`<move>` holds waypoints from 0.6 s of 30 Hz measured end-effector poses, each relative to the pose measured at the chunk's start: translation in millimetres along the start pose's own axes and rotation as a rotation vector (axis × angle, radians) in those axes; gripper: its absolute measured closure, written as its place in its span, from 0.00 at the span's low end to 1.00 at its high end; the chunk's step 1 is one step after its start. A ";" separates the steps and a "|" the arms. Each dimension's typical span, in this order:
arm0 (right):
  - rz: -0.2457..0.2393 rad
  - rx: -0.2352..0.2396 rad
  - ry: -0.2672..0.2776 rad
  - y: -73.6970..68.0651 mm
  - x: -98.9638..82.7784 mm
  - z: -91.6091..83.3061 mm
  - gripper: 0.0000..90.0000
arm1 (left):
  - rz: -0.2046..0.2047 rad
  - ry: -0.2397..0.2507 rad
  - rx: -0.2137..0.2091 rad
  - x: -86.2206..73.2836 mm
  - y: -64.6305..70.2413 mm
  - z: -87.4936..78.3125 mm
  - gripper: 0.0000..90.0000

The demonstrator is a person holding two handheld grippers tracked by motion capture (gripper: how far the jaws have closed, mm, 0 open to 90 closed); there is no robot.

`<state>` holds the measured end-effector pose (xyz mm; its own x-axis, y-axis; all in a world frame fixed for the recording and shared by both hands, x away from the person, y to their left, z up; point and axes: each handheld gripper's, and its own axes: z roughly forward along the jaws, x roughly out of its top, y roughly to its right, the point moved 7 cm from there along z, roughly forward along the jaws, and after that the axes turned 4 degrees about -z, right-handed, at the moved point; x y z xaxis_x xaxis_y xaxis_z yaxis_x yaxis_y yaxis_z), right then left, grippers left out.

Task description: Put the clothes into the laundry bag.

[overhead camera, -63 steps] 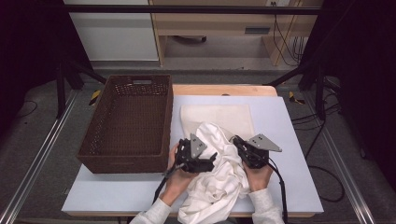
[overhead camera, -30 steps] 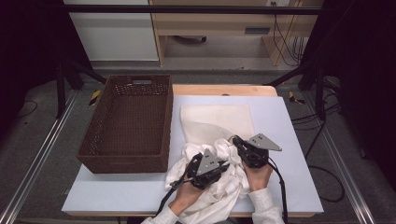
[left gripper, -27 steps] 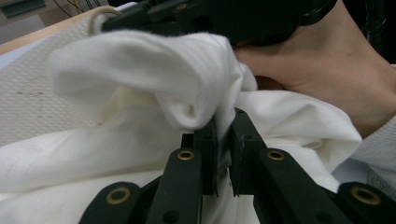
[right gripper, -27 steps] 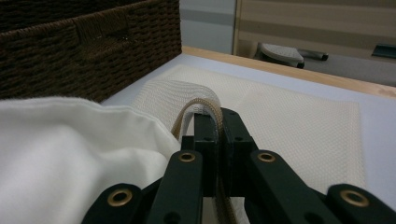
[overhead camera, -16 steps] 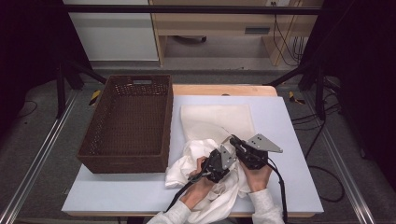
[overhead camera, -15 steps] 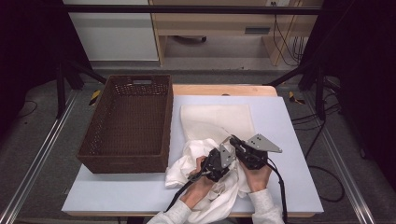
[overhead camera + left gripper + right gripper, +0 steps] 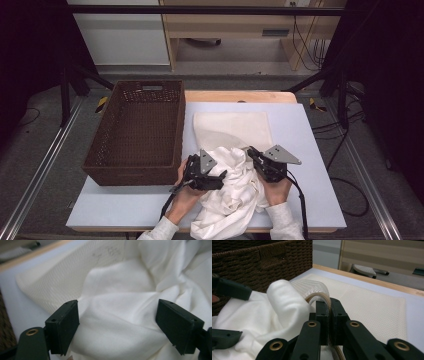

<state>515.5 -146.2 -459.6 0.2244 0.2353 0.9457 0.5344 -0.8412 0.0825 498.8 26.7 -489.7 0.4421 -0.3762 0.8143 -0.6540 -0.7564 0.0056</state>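
Observation:
A crumpled white garment (image 7: 235,187) lies at the table's front, partly over a flat cream waffle-weave cloth (image 7: 232,127). My left gripper (image 7: 219,178) sits at the garment's left side. Its jaws have just been opening and now stand wide in the left gripper view (image 7: 120,327), with the white fabric (image 7: 120,312) loose between them and no pad pressing on it. My right gripper (image 7: 253,153) is at the garment's right side. There it (image 7: 329,315) is shut on a ribbed, beige-trimmed edge of the garment (image 7: 312,288), which arches up out of the jaws.
A dark wicker basket (image 7: 137,132) stands on the left half of the pale table (image 7: 310,150), close to the left hand. The garment's lower part hangs over the front edge. The left gripper's jaws (image 7: 230,288) show at the left of the right gripper view.
The left gripper carried a fold of the garment right, up to the right gripper, then let go, opened and drew back to the left. The right gripper stayed put.

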 end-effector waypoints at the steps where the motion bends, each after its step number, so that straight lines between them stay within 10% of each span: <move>1: -0.002 0.001 0.000 0.2 -0.3 0.4 0.96 | -0.031 -0.002 -0.030 -4.5 -1.8 5.7 0.22; 5: 0.009 -0.001 -0.011 1.2 -1.8 1.4 0.96 | -0.102 -0.030 -0.142 -14.2 -1.3 18.4 0.58; 9: 0.016 -0.005 -0.018 2.2 -2.6 1.9 0.96 | -0.083 -0.061 -0.131 -16.5 2.4 20.6 0.82; 14: 0.017 -0.007 -0.015 2.9 -2.3 1.8 0.96 | -0.072 -0.005 -0.119 -9.2 7.8 5.6 0.90; 18: 0.044 0.004 -0.012 3.8 -2.5 2.4 0.96 | -0.091 0.126 -0.232 10.4 21.8 -23.3 0.91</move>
<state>518.9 -148.8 -462.4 0.2574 0.2037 0.9446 0.5273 -0.8488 0.0394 474.8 18.8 -467.6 0.4351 -0.2316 0.8701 -0.7443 -0.6362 0.2028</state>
